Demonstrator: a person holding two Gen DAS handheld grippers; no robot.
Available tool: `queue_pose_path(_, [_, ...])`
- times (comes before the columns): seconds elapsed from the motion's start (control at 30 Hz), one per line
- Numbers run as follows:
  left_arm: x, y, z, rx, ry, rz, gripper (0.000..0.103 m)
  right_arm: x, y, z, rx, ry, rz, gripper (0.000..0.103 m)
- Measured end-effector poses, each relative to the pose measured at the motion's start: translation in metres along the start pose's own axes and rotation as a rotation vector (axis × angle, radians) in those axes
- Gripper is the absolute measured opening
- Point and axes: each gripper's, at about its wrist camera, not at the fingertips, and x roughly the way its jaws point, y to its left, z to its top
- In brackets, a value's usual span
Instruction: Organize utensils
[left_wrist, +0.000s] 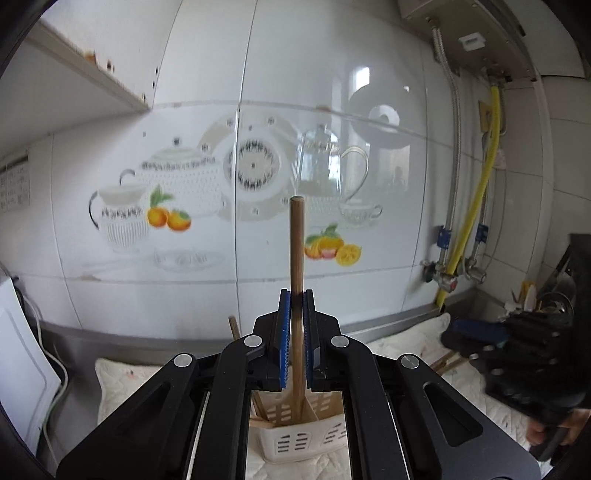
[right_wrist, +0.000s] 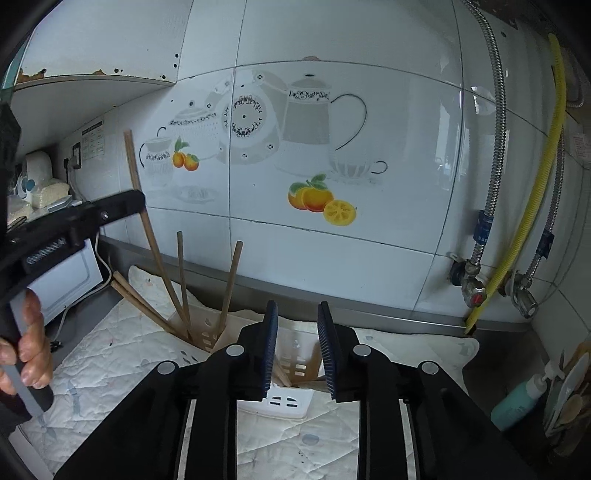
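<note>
My left gripper is shut on a brown wooden chopstick. The stick stands upright with its lower end in the white slotted utensil holder. In the right wrist view that same chopstick leans in the holder's left compartment, beside two more chopsticks. The left gripper grips it partway up. My right gripper hovers over the holder with its jaws apart and nothing pressed between the pads. Pale wooden pieces lie in the compartment below it.
The holder sits on a white quilted cloth on a steel counter against a tiled wall. Loose chopsticks lie on the cloth at right. A teal bottle, valves and a yellow hose stand right; a white appliance left.
</note>
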Motion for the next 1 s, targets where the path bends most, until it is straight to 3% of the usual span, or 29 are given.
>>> queue_pose_path(0.23, [0.005,0.001,-0.018,0.004,0.059,-0.019,0.011,-0.031,0.001,-0.020,0.057,-0.028,0.025,0.046])
queue_pose_path(0.3, [0.000,0.000,-0.020,0.003,0.060,-0.013,0.023,-0.039,0.002,-0.030,0.066,-0.036,0.025,0.055])
queue_pose_path(0.37, [-0.009,0.001,-0.021,-0.012,0.052,-0.014,0.051,-0.046,0.005,-0.040,0.070,-0.038,0.013,0.059])
queue_pose_path(0.43, [-0.021,0.002,-0.023,-0.021,0.038,-0.017,0.055,-0.054,0.008,-0.051,0.082,-0.039,0.006,0.066])
queue_pose_path(0.57, [-0.050,0.002,-0.031,-0.022,0.016,-0.008,0.083,-0.070,0.017,-0.073,0.108,-0.044,-0.014,0.079])
queue_pose_path(0.67, [-0.074,0.005,-0.042,-0.028,0.003,0.014,0.098,-0.081,0.026,-0.090,0.114,-0.044,-0.028,0.088])
queue_pose_path(1.0, [-0.130,0.020,-0.099,-0.004,0.054,0.111,0.098,-0.104,0.061,-0.142,0.122,0.008,-0.028,0.095])
